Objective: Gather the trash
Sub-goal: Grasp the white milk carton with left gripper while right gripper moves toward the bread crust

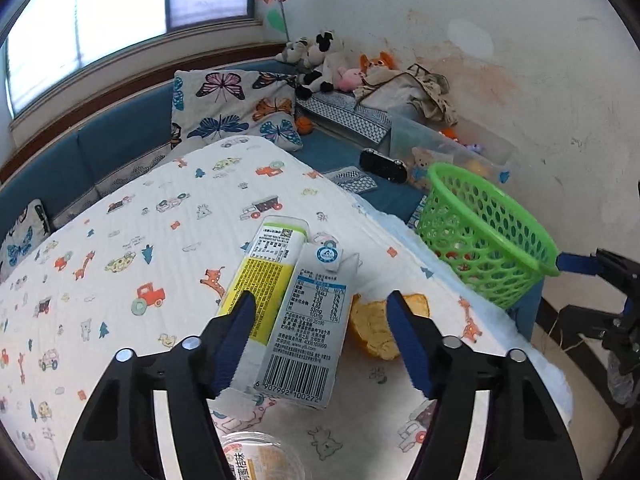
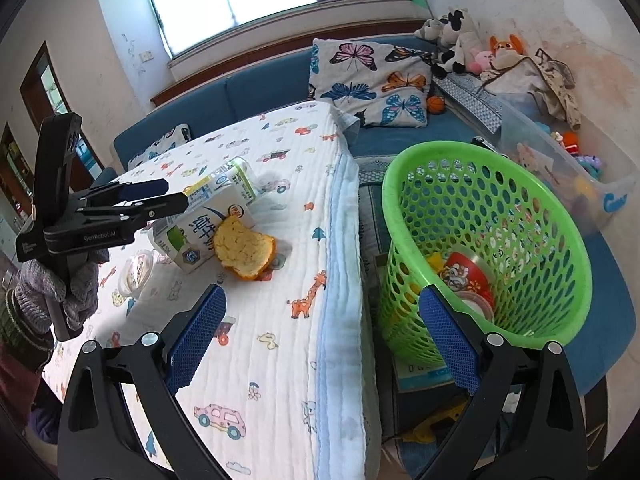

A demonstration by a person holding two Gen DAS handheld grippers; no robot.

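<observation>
Left tool (image 1: 320,304) is hovering w/ jaws apart over two cartons lying side by side on the counter (image 1: 120,240). White carton (image 1: 304,332) is sitting between its fingers, untouched; yellow carton (image 1: 262,280) is partly under the left finger. Orange peel (image 1: 376,328) is lying just right of the cartons. Right tool (image 2: 322,316) is standing empty, jaws apart, w/ the green basket (image 2: 560,240) right ahead. Risk, imo: closing now could be catching both cartons, or nudging the peel off the edge.
</observation>
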